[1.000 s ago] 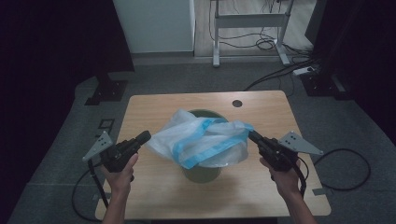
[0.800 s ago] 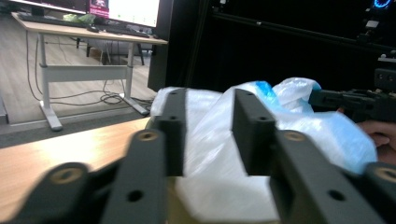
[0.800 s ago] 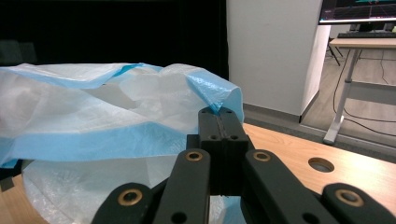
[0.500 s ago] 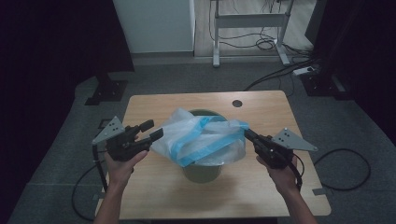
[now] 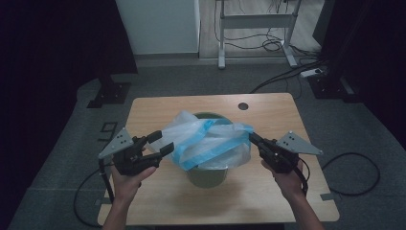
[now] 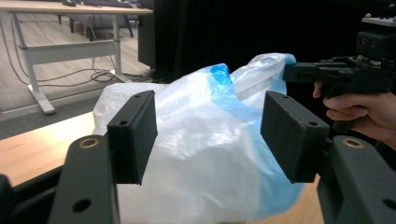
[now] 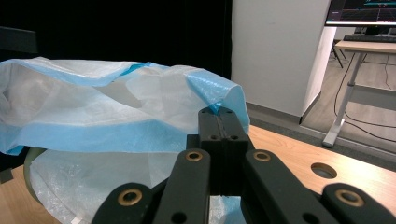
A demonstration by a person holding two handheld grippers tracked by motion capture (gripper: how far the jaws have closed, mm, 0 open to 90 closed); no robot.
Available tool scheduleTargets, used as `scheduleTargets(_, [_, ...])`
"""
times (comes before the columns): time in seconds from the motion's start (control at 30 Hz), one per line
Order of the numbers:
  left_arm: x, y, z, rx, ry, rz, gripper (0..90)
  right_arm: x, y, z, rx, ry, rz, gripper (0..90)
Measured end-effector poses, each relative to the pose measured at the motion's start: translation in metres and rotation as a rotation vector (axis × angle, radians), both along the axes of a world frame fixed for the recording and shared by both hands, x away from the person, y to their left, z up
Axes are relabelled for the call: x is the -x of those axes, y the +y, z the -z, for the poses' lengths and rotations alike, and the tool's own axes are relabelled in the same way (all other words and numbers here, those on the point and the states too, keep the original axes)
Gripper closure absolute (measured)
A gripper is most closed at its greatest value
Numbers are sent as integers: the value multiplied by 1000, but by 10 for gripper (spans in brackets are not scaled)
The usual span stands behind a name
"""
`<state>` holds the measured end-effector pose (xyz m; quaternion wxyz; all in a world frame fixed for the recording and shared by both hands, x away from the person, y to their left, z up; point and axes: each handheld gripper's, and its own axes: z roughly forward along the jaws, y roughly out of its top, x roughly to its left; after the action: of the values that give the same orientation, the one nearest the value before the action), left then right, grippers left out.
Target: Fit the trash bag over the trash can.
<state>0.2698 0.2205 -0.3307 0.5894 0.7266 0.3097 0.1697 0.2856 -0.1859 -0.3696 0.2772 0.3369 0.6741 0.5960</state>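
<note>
A white plastic bag with blue edges (image 5: pixel 206 141) lies loosely over a green bin (image 5: pixel 207 176) in the middle of the wooden table (image 5: pixel 268 115). My left gripper (image 5: pixel 162 143) is at the bag's left side. Its jaws have just been opening and stand open, with nothing pressed between the pads. In the left gripper view the bag (image 6: pixel 196 154) bulges just beyond the left gripper (image 6: pixel 210 128). My right gripper (image 5: pixel 252 137) is shut on the bag's blue right edge. The right gripper view shows the right gripper (image 7: pixel 217 114) pinching that edge of the bag (image 7: pixel 93 107).
A round cable hole (image 5: pixel 243 106) sits near the table's far edge. Behind the table stand a white cabinet (image 5: pixel 158 24) and a desk frame (image 5: pixel 253 28) with cables on the floor. Gripper cables trail off both sides of the table.
My left gripper's jaws have opened and the hand has rolled, lifting its grey plate. The bag's left side is free of the pads. The right gripper has kept still, shut on the bag.
</note>
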Motion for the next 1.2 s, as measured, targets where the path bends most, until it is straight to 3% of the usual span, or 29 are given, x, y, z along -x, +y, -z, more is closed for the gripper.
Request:
scheduleTargets(0.17, [12,-11,2,-34,9,-7,310,0,0,0,1,3,2,894])
scheduleTargets(0.37, [13,-20,7,-46,26,-6,258,1,0,0,1,4,2,894])
scheduleTargets(0.53, [16,-25,10,-68,24,-22,207,0,0,-1,-2,5,4,894])
scheduleTargets(0.77, [19,-30,15,-110,11,-57,205,0,1,-1,-5,6,6,894])
scheduleTargets(0.97, [13,-32,21,-133,20,-90,320,-1,2,-1,-8,7,6,894])
scheduleTargets(1.2, [5,-27,27,-104,-5,-106,706,-1,3,0,-6,8,5,894])
